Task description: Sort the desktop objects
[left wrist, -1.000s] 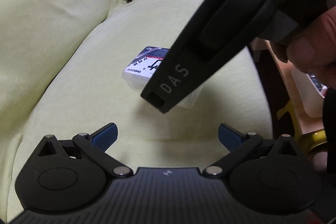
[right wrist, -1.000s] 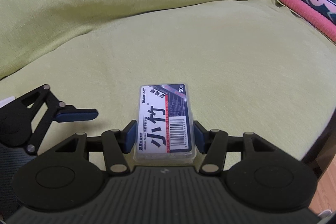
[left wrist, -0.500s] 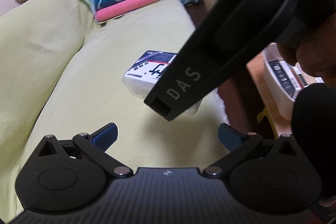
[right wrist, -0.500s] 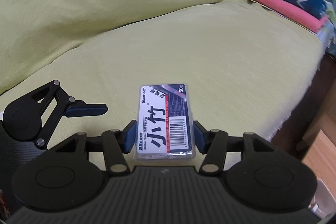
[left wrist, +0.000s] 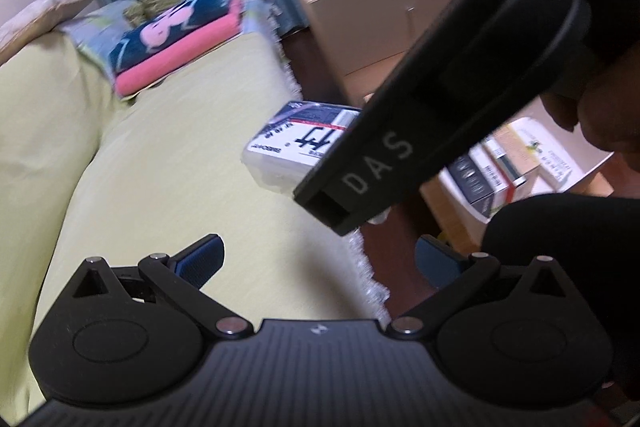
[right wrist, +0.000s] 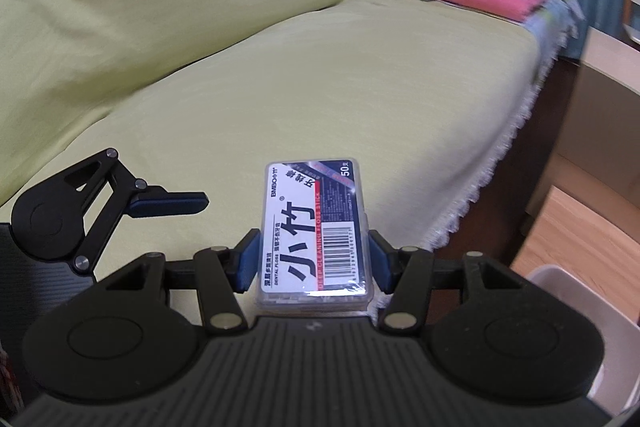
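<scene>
The right tool clamps a floss box by its long sides, lifted above the sofa. The left tool hangs open, empty. The box looks light, stiff and slick, so gripping mid-length across its narrow width seems best.

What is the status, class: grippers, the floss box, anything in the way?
Right gripper shut on floss box, carried above yellow sofa. Left gripper open, empty. White bin ahead; path clear.

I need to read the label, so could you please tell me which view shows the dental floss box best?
The right wrist view: the dental floss box faces the camera unobstructed, clamped between the right tongs, label and barcode legible. The left wrist view shows it blurred and upside down, partly hidden behind the right tongs' black body.
</scene>
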Tool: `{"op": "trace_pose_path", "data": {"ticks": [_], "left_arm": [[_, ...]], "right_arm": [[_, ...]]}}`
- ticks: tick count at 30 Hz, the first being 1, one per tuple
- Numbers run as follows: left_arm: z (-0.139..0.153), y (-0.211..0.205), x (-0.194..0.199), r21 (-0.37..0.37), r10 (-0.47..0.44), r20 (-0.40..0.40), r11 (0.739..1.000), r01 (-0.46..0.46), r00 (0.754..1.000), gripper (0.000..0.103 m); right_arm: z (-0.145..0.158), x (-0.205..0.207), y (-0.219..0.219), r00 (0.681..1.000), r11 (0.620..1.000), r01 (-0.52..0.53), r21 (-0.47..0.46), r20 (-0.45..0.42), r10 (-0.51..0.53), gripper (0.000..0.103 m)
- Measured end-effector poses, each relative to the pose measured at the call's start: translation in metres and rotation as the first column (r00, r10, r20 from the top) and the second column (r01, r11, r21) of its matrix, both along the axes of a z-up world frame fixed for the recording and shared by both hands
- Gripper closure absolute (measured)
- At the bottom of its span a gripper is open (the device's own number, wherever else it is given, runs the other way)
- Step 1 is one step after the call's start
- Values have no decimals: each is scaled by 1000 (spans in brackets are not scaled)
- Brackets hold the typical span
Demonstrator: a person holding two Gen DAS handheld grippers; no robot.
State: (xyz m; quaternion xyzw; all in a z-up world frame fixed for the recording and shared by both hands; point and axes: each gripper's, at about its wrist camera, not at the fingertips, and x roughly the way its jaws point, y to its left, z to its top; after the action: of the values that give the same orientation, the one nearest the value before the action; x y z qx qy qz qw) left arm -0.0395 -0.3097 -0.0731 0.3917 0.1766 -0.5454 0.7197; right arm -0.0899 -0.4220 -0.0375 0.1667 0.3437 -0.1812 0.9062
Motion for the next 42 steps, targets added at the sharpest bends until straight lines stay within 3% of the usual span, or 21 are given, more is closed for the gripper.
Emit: {"op": "trace_pose_path", "data": {"ticks": [8, 21, 36, 42], "left_arm": [[-14, -44, -38, 31, -153, -15, 988, 154, 988, 0], [-39, -114, -98, 73, -370, -7, 926, 370, 929, 0], [-63, -149, -135, 115, -474, -19, 874, 473, 880, 0], [-71, -158, -132, 132, -479, -33, 868, 479, 877, 0]], "right_arm": [[-10, -60, -32, 989, 988, 151, 29, -4, -151, 51], [-43, -155, -85, 928, 925, 373, 71, -35, -371, 51], [-102, -246, -145, 808, 807, 586, 75, -131, -575, 51], [-137, -256, -163, 789, 793, 605, 77, -198, -582, 51]]}}
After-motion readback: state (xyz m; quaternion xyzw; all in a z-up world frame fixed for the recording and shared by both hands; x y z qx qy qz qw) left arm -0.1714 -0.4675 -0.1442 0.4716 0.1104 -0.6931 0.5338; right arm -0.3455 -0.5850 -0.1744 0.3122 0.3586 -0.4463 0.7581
